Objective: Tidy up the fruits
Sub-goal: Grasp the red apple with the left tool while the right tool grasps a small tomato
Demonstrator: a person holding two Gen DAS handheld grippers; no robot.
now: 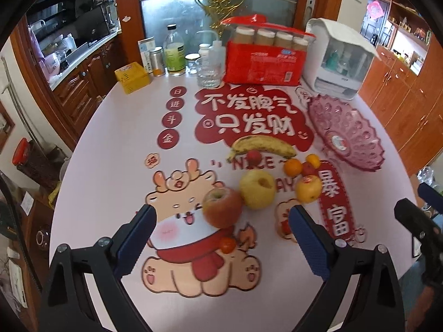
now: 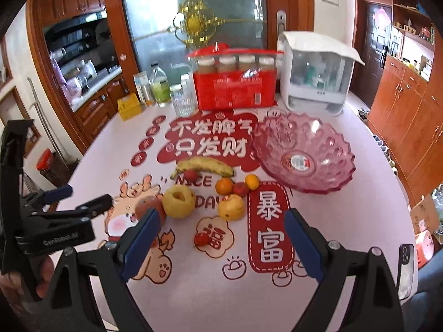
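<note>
Nothing was sorted yet: the pink glass bowl (image 2: 304, 152) sat empty, banana (image 2: 205, 166) and apples loose beside it; both claws gaped open, holding nothing.

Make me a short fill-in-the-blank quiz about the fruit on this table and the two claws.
1. The pink glass bowl holds ____ fruit so far.
2. The longest fruit on the table is the ____, lying behind the yellow apple.
3. The left claw and the right claw both stand ____, gripping nothing.
4. The fruit nearest the left claw is the ____ apple.

Missing words: no; banana; open; red
</note>
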